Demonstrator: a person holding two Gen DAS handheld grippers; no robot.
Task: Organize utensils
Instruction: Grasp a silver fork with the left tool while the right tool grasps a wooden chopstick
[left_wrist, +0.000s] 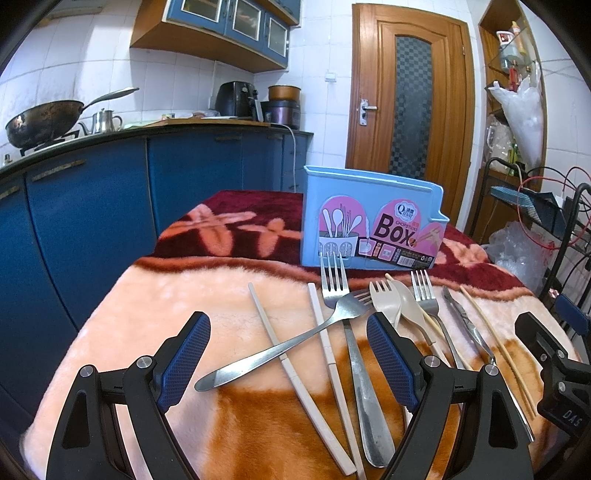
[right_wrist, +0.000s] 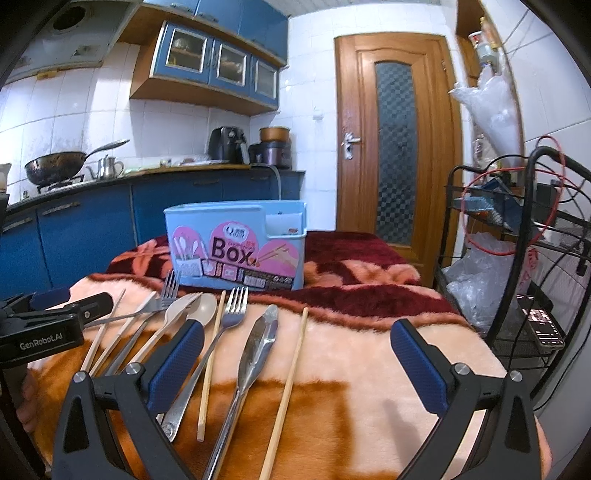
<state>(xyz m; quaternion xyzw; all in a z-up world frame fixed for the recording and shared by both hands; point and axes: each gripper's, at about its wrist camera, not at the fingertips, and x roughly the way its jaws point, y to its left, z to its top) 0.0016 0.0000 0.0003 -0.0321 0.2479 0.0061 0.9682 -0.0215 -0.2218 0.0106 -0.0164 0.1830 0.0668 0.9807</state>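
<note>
Lots of forks, spoons and chopsticks lie on a fuzzy orange and pink blanket (left_wrist: 147, 314), and a blue box (left_wrist: 369, 218) stands at the far side of them, upright with its top open. None of the utensils looks to be in the box yet, so the job seems to be just starting. The left gripper (left_wrist: 288, 356) hangs just above the blanket with its jaws spread wide and nothing in them. Between them lie a shiny fork (left_wrist: 295, 341) that sits crossways and two white chopsticks (left_wrist: 288, 365). The right gripper (right_wrist: 297, 363) is spread wide and bare too, over a metal knife (right_wrist: 255, 350) and a thin wooden chopstick (right_wrist: 291, 380). To do this well, I think it is best to pick one thing only. The crossways fork rests on top of the others, so it may be a good first pick. Pinch it near the middle so it does not tip, lift it straight up, and drop it handle first into the box.
</note>
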